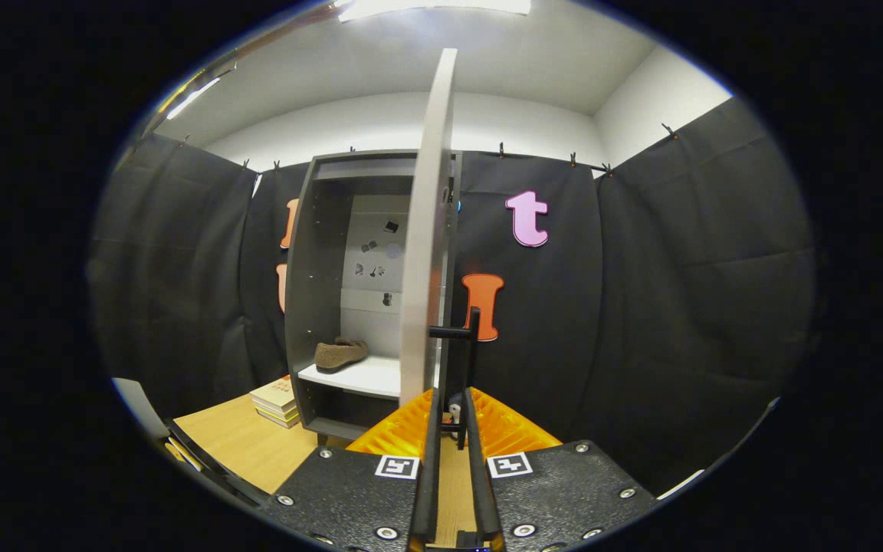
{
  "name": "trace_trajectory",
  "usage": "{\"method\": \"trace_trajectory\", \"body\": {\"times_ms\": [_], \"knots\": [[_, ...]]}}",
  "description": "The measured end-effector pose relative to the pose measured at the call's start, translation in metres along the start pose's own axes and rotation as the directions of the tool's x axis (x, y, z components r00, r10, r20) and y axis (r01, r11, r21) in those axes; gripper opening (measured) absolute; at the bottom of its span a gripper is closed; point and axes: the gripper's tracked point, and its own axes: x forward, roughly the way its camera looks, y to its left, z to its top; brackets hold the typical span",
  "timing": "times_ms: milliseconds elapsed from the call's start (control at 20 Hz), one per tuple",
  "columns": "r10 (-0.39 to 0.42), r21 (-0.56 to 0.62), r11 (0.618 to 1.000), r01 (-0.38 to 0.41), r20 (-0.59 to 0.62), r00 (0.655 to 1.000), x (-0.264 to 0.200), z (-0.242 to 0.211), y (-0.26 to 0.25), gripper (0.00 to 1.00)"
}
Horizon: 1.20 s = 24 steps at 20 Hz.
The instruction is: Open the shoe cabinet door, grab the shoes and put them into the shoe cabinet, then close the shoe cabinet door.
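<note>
The gripper (451, 414) was clenched on the door handle (472, 360). The shoes (339, 353) lay on the cabinet shelf (357, 377) at ten o'clock. To close the door (428, 230) well, swing gently, keeping both fingers pressing.

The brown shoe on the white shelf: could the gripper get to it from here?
Probably not directly. The gripper is nearly closed around the door handle, and the open door's edge stands between it and the shoe.
</note>
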Motion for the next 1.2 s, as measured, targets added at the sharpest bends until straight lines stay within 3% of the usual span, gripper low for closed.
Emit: {"method": "trace_trajectory", "body": {"times_ms": [350, 700, 950, 1200], "knots": [[-0.039, 0.077, 0.996, 0.041, -0.029, 0.999, -0.030, -0.006, 0.067, 0.19], [-0.057, 0.087, 0.994, 0.063, -0.069, 0.996, -0.025, -0.032, 0.147, 0.19], [-0.043, 0.053, 0.997, 0.047, -0.076, 0.996, -0.018, -0.035, 0.189, 0.19], [0.005, 0.022, 1.000, -0.003, -0.120, 0.993, 0.006, -0.071, 0.215, 0.20]]}}
